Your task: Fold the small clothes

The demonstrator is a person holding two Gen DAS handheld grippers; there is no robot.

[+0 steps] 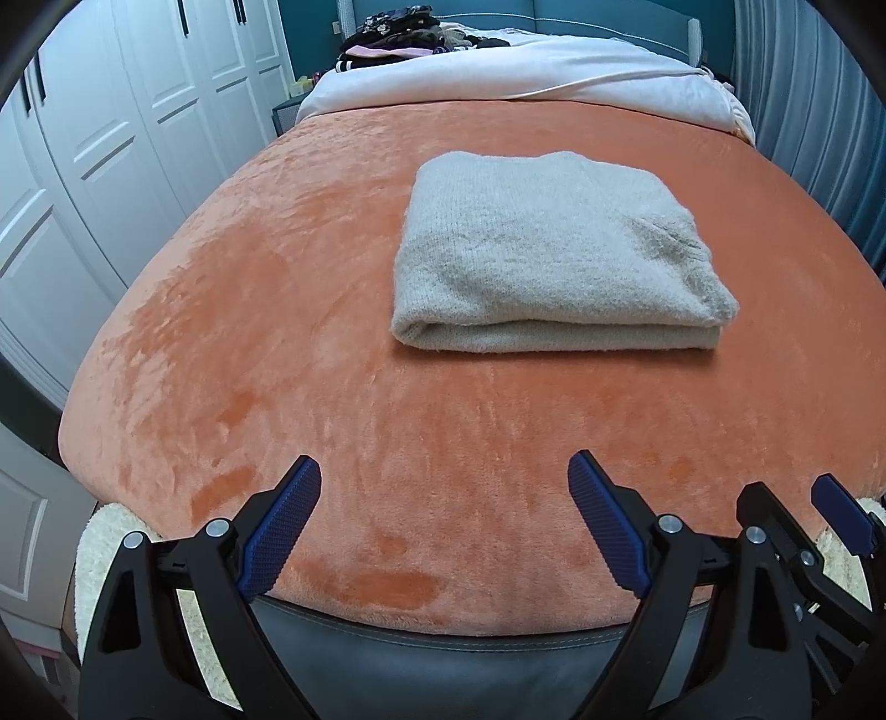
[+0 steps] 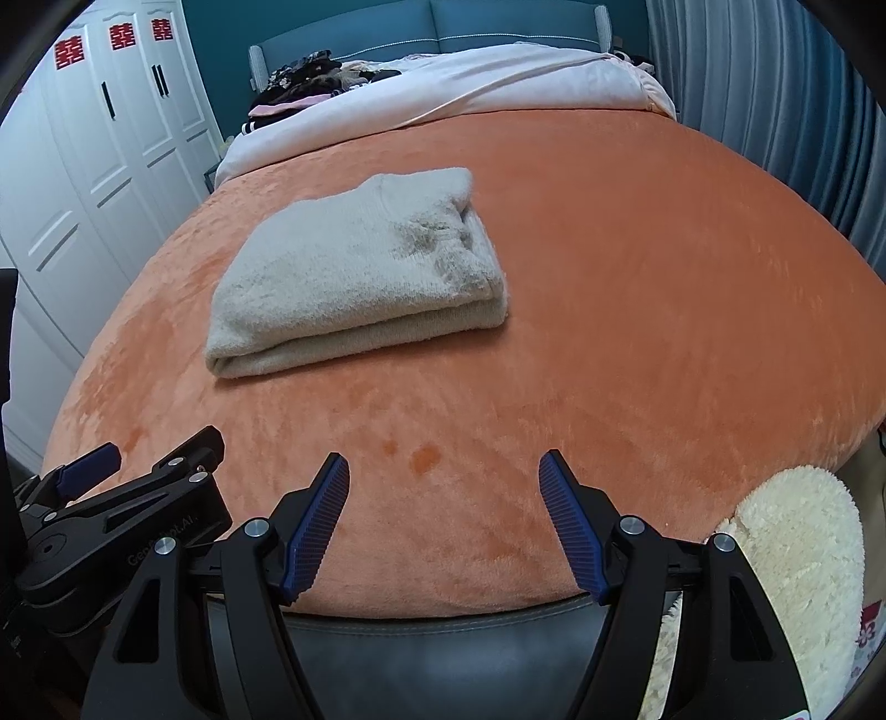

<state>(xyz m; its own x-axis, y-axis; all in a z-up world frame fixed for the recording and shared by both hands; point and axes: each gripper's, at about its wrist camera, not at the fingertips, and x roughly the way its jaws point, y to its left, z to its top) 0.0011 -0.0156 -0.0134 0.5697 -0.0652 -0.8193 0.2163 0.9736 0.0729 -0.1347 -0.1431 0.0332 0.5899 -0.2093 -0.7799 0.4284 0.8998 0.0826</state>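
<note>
Left gripper (image 1: pixel 444 465): jaws spread wide, nothing held, blue ribbed pads (image 1: pixel 282 526) poised over the near edge of the bed. Right gripper (image 2: pixel 444 462): likewise spread wide and unloaded, blue pads (image 2: pixel 318 526) above the same near edge; the two grippers are set side by side, each visible at the margin of the other's view.

Orange plush blanket (image 1: pixel 277 332): spread across most of the bed, nap brushed in uneven patches.

White wardrobe (image 1: pixel 111 166): panelled doors along the left wall; red paper cut-outs (image 2: pixel 123 35) are fixed to the upper panels.

White duvet (image 1: pixel 498 77): bunched across the far end of the bed, beyond the blanket.

Grey-blue curtain (image 2: pixel 775 138): hung in pleats at the right.

Teal headboard (image 2: pixel 432 27): seen behind the duvet.

Beige knitted sweater (image 1: pixel 548 249): folded into a compact rectangle, laid flat on the blanket mid-bed, fold edge toward the grippers, well apart from both.

Cream fleece item (image 2: pixel 797 554): at the near right corner, beside the blanket edge.

Dark clothes pile (image 1: pixel 398 33): heaped on the duvet, far left.
</note>
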